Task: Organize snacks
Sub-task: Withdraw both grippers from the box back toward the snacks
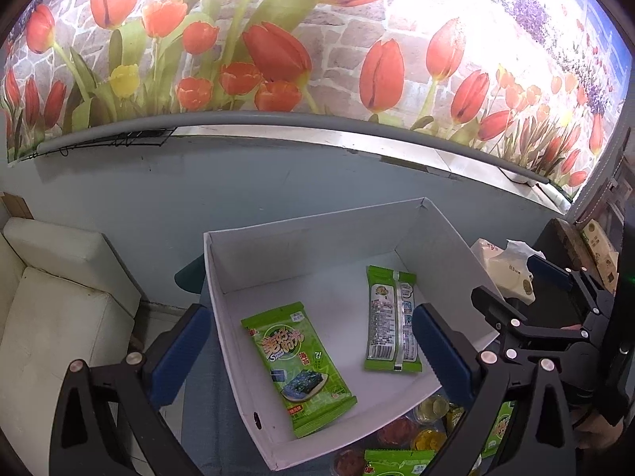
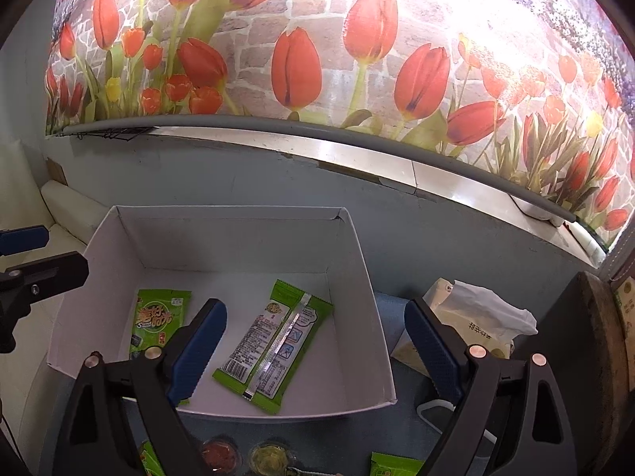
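Observation:
A white cardboard box (image 1: pixel 317 246) (image 2: pixel 365 277) stands open on the table. Two green seaweed snack packets lie flat inside: one face up (image 1: pixel 297 365) (image 2: pixel 158 317) on the left, one face down (image 1: pixel 391 317) (image 2: pixel 274 341) on the right. My left gripper (image 1: pixel 309 353) is open and empty, spread over the box. My right gripper (image 2: pixel 313 345) is open and empty above the face-down packet; it also shows in the left wrist view (image 1: pixel 516 309). More green packets (image 1: pixel 397 462) (image 2: pixel 397 464) and small jelly cups (image 1: pixel 430 408) (image 2: pixel 270 456) lie on the table in front of the box.
A tissue pack (image 1: pixel 508 273) (image 2: pixel 476 321) sits right of the box. A white sofa (image 1: pixel 51 301) stands at the left. A blue wall with a tulip mural (image 1: pixel 278 59) rises behind. A dark wooden object (image 2: pixel 587 357) stands at the far right.

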Demonstrator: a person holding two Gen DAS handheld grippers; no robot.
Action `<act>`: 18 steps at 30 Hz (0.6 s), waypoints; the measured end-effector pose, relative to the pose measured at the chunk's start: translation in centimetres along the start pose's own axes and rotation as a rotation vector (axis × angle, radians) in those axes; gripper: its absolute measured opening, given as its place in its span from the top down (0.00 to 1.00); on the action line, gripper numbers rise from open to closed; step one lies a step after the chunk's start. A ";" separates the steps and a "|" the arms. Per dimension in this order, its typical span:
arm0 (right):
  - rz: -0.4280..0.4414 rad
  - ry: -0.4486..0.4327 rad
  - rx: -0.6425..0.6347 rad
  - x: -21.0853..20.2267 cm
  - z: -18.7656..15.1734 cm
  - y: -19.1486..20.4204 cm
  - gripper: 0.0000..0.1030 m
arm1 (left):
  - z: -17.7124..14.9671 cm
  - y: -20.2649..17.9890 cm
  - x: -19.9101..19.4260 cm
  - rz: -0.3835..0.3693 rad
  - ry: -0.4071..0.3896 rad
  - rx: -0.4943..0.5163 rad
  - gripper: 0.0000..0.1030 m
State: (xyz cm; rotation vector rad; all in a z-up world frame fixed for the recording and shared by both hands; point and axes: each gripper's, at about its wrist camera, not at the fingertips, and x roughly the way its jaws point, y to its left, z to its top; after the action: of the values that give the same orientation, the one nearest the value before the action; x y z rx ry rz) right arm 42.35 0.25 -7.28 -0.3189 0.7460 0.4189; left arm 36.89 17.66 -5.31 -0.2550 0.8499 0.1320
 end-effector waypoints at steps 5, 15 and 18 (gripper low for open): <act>0.010 -0.030 0.039 -2.2 -2.0 -0.8 0.08 | -1.2 -0.3 -2.1 -0.017 -0.022 0.004 0.00; -0.007 0.001 0.162 -8.0 -11.3 -3.9 0.09 | -9.9 -2.1 -6.8 -0.028 -0.026 0.071 0.00; -0.015 0.013 0.203 -9.8 -14.6 -4.9 0.09 | -14.1 -3.5 -6.9 -0.017 -0.009 0.131 0.00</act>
State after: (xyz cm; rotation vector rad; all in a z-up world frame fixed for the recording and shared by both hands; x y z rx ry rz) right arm 29.64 -12.64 -9.84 -0.1370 0.7914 0.3239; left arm 22.89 10.28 -8.38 -0.1385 0.8441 0.0614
